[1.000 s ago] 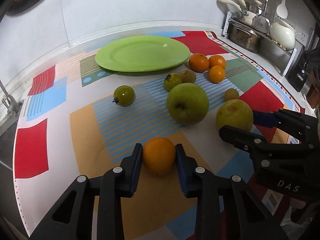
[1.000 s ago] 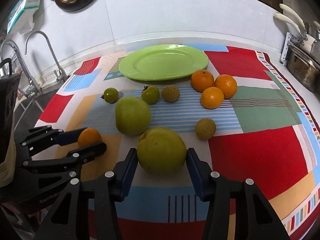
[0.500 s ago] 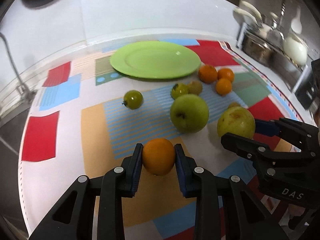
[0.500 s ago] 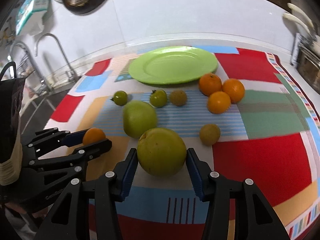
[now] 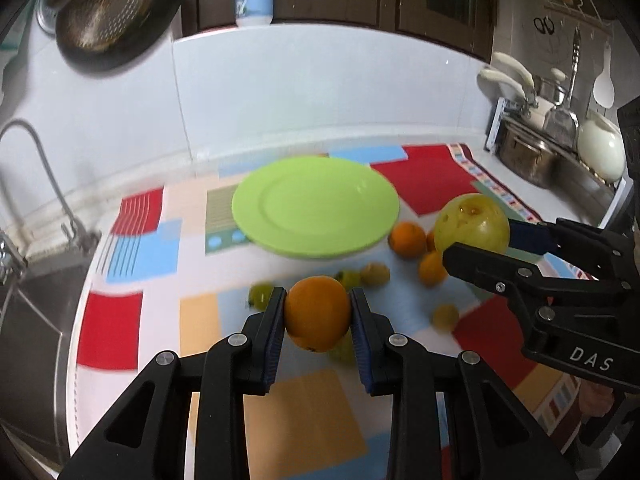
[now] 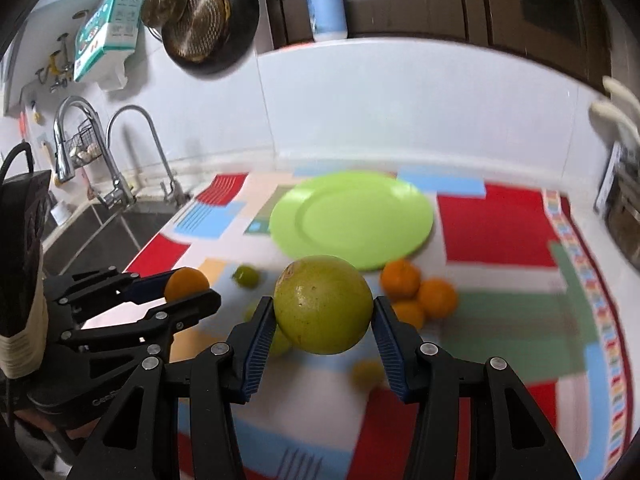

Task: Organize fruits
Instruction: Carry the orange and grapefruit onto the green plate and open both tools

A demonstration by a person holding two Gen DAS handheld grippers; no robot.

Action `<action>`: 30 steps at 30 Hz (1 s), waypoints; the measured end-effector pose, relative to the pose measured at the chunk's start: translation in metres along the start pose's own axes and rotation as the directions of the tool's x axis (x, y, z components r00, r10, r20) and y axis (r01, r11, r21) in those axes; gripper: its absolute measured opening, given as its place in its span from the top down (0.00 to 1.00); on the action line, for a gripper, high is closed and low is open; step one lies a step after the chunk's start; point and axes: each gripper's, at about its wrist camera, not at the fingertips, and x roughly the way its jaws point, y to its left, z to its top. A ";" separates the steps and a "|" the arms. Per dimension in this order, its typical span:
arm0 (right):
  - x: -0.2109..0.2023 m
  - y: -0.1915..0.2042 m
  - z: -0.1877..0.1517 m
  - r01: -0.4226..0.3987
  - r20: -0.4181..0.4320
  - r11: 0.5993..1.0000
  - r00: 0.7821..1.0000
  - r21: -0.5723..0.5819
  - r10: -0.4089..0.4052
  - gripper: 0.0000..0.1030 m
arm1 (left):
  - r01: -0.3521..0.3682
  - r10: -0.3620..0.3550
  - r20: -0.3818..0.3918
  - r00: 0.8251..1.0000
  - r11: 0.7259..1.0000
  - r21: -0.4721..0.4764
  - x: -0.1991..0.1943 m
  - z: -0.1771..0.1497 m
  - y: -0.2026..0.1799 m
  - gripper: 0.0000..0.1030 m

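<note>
Fruits (image 5: pixel 407 234) on the mat blur; orange (image 5: pixel 317 313) hides others.

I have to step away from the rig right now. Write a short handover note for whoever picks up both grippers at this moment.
Left gripper: shut on an orange, held in the air above the cloth.
Right gripper: shut on a large yellow-green fruit, also in the air.
Green plate: bare, at the back of the patterned cloth.
On the cloth: three oranges clustered right of the plate, plus several small green and yellowish fruits, blurred.
Done: two fruits picked up.
Left: probably set both on the plate, then collect the rest.
</note>
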 end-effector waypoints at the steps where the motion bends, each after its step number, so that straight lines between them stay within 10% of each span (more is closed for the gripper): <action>1: 0.001 -0.002 0.004 0.002 0.007 1.000 1.000 -0.009 -0.002 0.51 | -0.004 0.004 0.010 1.000 1.000 0.005 0.002 0.007 -0.001 0.70; 30: 0.149 -0.062 0.090 -0.034 -0.136 0.997 0.990 -0.072 0.023 0.51 | 0.011 -0.010 -0.143 0.990 1.000 0.006 0.162 0.089 0.032 0.70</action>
